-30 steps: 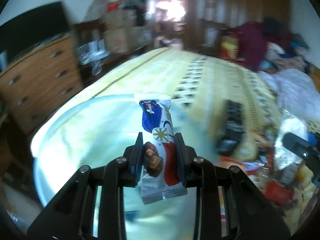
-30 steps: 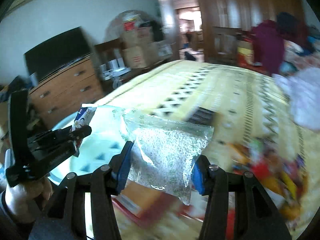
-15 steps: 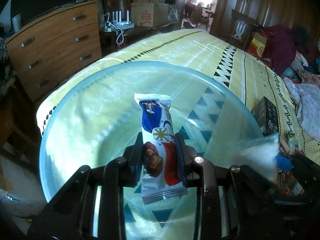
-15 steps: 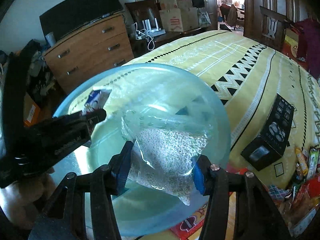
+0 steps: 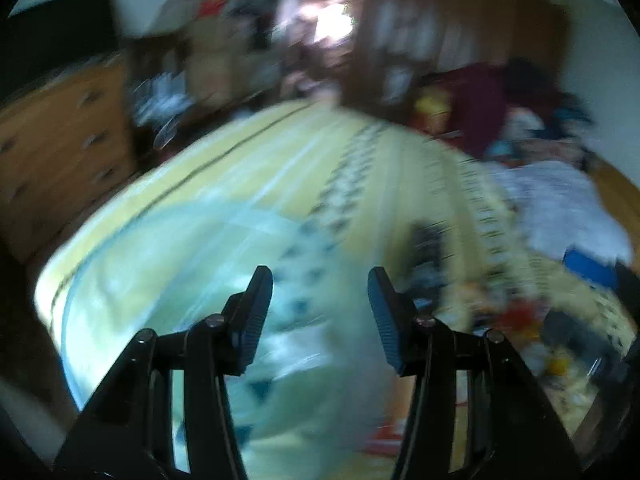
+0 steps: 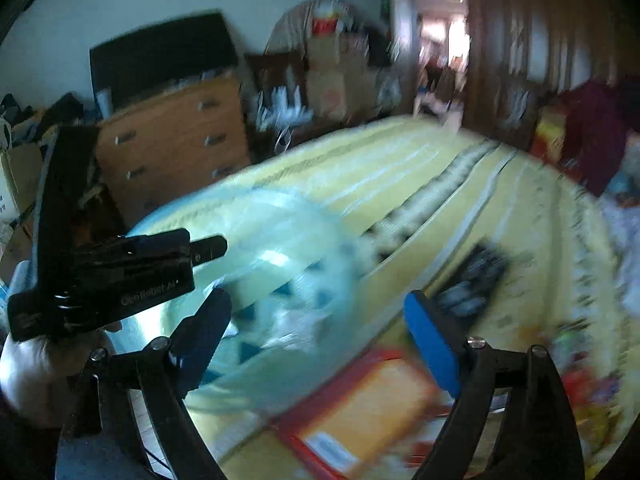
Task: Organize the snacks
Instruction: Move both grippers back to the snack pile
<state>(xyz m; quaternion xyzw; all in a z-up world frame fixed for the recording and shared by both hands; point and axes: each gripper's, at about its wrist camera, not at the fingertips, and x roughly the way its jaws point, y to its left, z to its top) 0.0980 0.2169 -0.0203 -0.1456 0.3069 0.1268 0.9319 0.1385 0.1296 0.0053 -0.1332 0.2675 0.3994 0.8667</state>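
With both our grippers, left (image 5: 320, 312) and right (image 6: 316, 336), spread apart and empty above the clear blue bowl (image 6: 280, 236), we should swing toward the snack pile (image 5: 532, 328) on the bed's right.

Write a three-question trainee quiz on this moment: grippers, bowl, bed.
1. True or false: the left gripper is shut on a snack bar.
2. Multiple choice: the clear bowl sits on A) the dresser, B) the yellow bed, C) the floor.
3. Fill in: in the right wrist view, the right gripper is ____, with nothing between its blue pads.

Key
1. False: it is open and holds nothing.
2. B.
3. open.
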